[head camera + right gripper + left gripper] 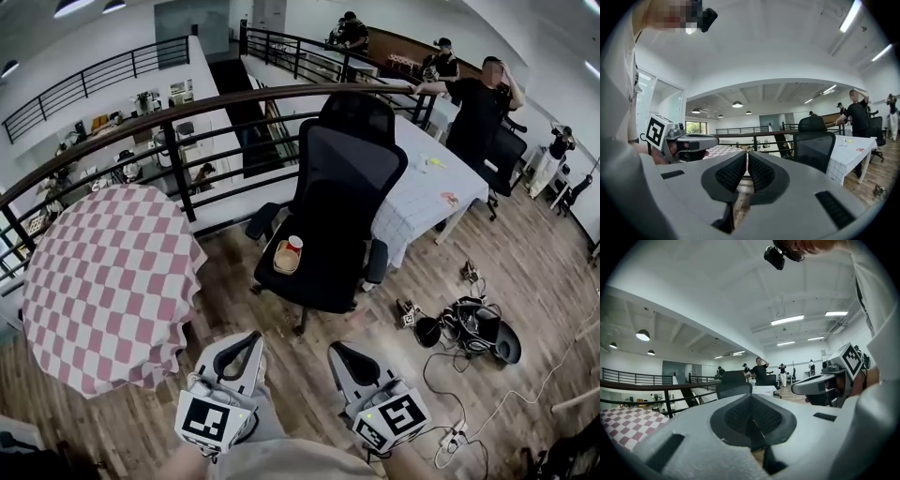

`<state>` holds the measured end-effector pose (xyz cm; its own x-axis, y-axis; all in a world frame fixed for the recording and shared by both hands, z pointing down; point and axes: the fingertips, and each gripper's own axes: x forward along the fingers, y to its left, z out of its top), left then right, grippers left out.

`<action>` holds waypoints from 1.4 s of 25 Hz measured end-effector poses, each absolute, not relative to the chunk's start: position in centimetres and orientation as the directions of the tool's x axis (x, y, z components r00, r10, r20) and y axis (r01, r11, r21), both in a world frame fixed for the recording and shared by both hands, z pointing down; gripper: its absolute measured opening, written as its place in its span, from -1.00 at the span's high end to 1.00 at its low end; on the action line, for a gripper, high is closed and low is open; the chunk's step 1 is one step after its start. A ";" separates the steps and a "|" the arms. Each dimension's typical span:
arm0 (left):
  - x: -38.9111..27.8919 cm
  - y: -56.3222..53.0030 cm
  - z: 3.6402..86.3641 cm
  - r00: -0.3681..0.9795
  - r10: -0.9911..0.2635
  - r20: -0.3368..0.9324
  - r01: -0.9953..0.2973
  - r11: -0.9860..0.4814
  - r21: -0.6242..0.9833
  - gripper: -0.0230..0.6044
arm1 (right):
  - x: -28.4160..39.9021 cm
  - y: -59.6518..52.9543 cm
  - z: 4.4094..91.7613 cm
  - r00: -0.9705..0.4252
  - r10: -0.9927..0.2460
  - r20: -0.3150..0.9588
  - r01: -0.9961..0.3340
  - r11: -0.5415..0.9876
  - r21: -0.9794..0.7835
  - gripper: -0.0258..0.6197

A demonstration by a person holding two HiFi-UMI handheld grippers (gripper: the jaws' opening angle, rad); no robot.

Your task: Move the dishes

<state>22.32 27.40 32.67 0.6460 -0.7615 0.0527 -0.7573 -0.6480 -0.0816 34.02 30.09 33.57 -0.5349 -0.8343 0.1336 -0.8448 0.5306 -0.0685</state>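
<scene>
Left claw (246,341), right claw (343,351): closed, empty

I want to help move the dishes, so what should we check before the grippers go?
1. Dishes found: tan plate and red-and-white cup on the black office chair seat: ok.
2. Left gripper empty: ok.
3. Right gripper empty: ok.
4. Jaws open for grabbing: not ok, both shut.
5. Grippers at the dishes: not ok, well short of the chair.
6. Where the dishes go: cannot tell.
</scene>
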 end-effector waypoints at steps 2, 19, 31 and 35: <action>22.1 25.2 33.1 0.646 -0.760 0.066 -0.757 -0.650 -0.067 0.88 | 33.7 28.0 33.8 -0.536 -0.833 0.139 -0.844 0.532 -0.067 0.83; 19.3 2.7 31.5 0.717 -0.686 0.122 -0.690 -0.723 -0.012 0.88 | 29.9 5.8 32.4 -0.503 -0.837 0.214 -0.860 0.510 -0.026 0.83; 17.2 -9.7 30.1 0.755 -0.642 0.133 -0.643 -0.765 -0.036 0.88 | 28.0 -6.5 31.0 -0.446 -0.865 0.228 -0.889 0.457 -0.006 0.83; 17.8 -10.5 30.7 0.758 -0.636 0.145 -0.641 -0.767 -0.022 0.88 | 28.7 -7.8 31.3 -0.432 -0.870 0.237 -0.898 0.440 -0.022 0.83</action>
